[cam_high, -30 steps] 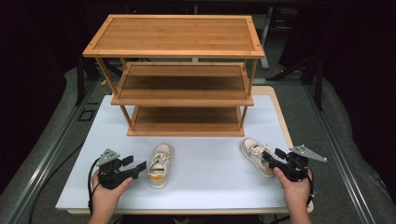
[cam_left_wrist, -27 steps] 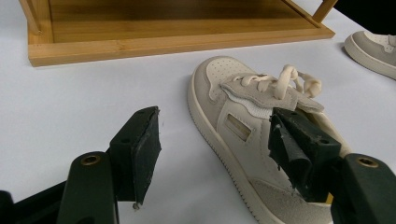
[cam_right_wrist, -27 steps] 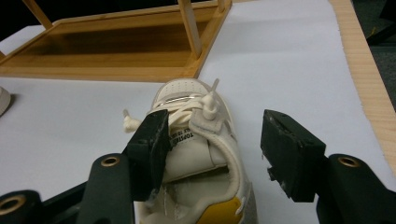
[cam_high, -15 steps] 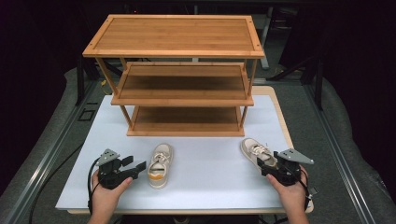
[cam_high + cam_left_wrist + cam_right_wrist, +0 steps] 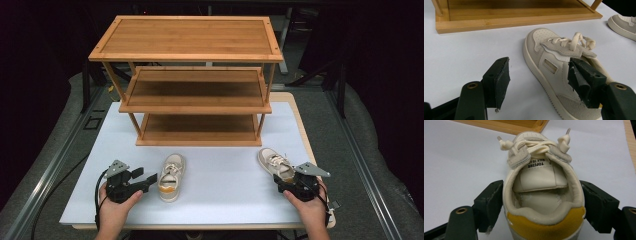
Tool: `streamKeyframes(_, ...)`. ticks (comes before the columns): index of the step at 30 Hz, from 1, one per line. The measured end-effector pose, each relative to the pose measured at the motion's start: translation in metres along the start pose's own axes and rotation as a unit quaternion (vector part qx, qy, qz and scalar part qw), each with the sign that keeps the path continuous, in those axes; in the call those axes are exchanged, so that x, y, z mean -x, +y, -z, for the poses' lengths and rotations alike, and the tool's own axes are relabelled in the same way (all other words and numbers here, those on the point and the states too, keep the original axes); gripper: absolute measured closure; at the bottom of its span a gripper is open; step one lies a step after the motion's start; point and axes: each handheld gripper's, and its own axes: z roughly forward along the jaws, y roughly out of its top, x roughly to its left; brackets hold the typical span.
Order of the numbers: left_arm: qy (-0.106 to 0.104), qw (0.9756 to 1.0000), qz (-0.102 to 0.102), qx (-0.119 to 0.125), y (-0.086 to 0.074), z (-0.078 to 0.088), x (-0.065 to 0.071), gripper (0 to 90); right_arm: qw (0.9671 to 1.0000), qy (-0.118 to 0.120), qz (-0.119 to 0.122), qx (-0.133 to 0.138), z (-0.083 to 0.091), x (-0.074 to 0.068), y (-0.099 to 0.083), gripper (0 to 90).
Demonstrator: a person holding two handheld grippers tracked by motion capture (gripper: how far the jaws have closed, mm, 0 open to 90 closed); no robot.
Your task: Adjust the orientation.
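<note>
Our right hand-held gripper (image 5: 537, 205) straddles the heel of the right sneaker (image 5: 541, 185) on the white table (image 5: 220, 200), its jaws having just been opening, flanking it loosely (yellow heel tab nearest us). Our left hand-held gripper (image 5: 539, 80) stands open, one jaw over the left sneaker (image 5: 554, 67).

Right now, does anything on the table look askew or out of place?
Nothing is damaged or spilled. The two shoes lie apart: the left shoe points at the rack, while the right shoe sits angled, heel between the open right gripper without being clamped.
</note>
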Motion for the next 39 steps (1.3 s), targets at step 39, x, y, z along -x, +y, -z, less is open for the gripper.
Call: streamKeyframes(39, -0.013, 0.9998, -0.009, -0.008, -0.004, -0.005, 0.009, 33.9, 0.9976, 0.043, 0.028, 0.046, -0.021, -0.132, 0.048, 36.3)
